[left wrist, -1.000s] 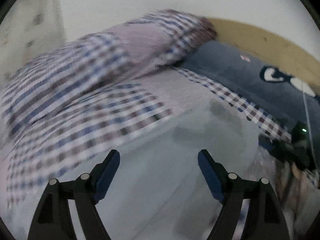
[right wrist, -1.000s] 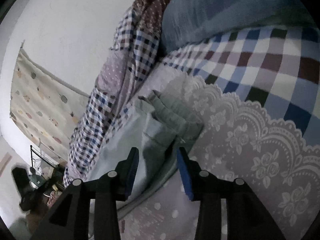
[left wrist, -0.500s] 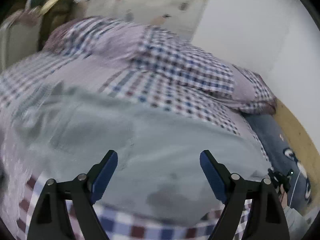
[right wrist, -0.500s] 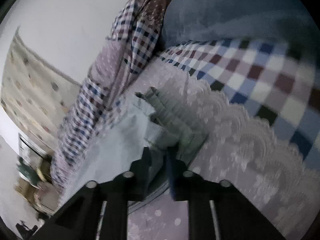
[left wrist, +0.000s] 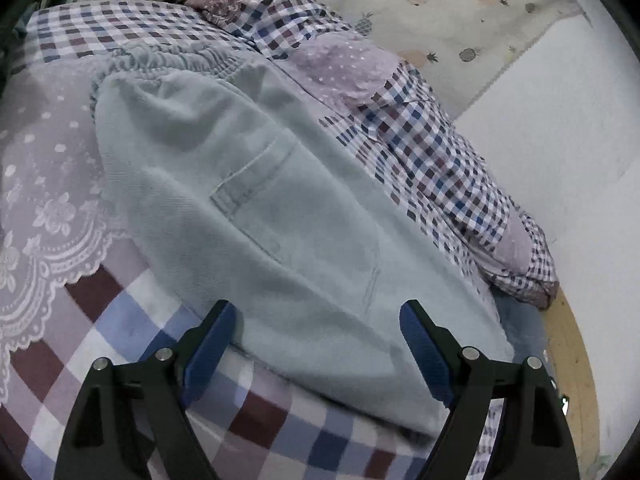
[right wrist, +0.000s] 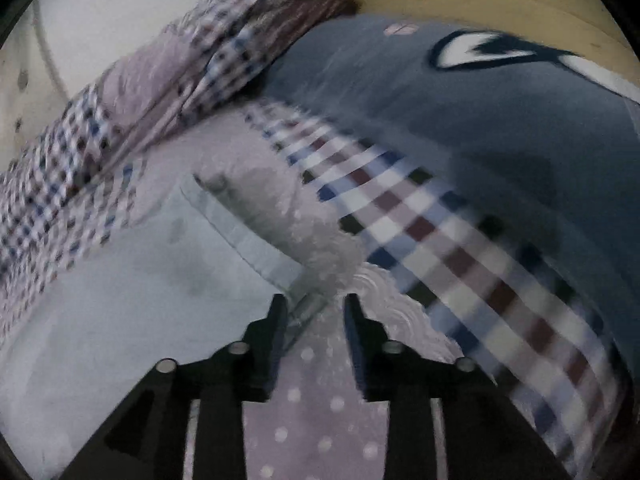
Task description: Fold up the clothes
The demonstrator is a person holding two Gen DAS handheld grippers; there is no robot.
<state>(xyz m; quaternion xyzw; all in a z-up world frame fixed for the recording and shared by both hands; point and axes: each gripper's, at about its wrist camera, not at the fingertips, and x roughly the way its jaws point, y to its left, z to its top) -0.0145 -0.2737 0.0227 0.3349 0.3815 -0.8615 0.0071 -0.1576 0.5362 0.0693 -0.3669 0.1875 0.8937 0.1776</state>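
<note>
Left tongs [left wrist: 316, 336]: wide open, empty, pale trousers [left wrist: 256, 200] between and ahead.
Right tongs [right wrist: 314, 316]: part open; waistband corner between them, grip unclear through blur.
Trousers: soft, light, limp; judged best gripped at hem corners.

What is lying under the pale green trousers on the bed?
The pale green trousers lie on a checked bedspread with a lilac lace panel; both show around them. What lies beneath their middle is covered.

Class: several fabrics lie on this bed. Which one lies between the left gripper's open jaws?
The plain pale grey-green shorts, with a stitched pocket and gathered waistband; the checked bedspread and dotted lilac cloth lie beneath.
</note>
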